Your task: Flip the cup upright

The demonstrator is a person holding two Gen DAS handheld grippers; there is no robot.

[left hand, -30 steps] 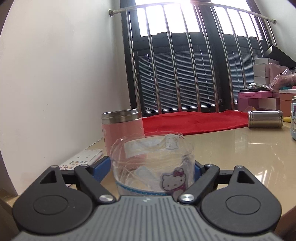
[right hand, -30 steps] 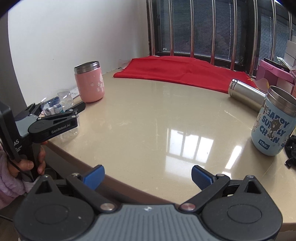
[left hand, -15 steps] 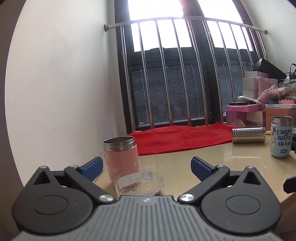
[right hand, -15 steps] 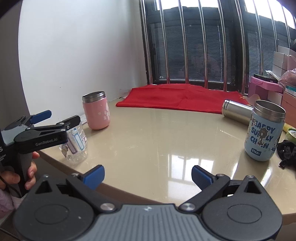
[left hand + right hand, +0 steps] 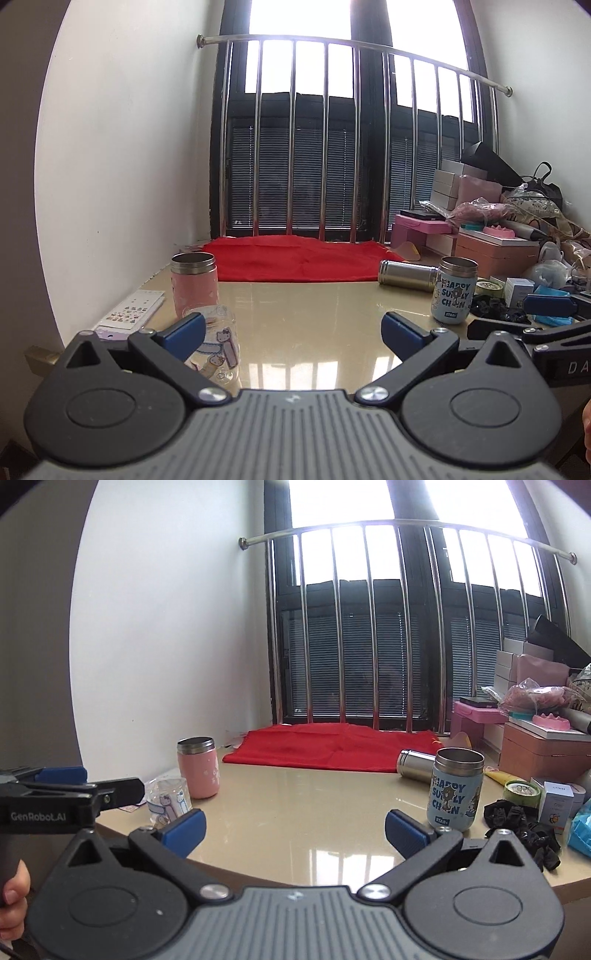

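Observation:
A clear plastic cup with Hello Kitty stickers (image 5: 218,343) stands upright on the beige table (image 5: 314,314) near its front left edge, partly behind my left gripper's left finger. It also shows in the right wrist view (image 5: 168,805). My left gripper (image 5: 293,334) is open and empty, drawn back from the cup. My right gripper (image 5: 295,829) is open and empty over the table's front edge. The left gripper shows from the side in the right wrist view (image 5: 66,794).
A pink tumbler (image 5: 194,288) stands behind the clear cup. A blue cartoon tumbler (image 5: 455,295) stands at the right, with a steel flask (image 5: 408,272) lying behind it. A red cloth (image 5: 295,258) lies at the back. Boxes and clutter (image 5: 517,251) fill the right side.
My left gripper let go of the clear cup, opened wide and pulled back and up. The cup now stands alone on the table. The right gripper also drew back.

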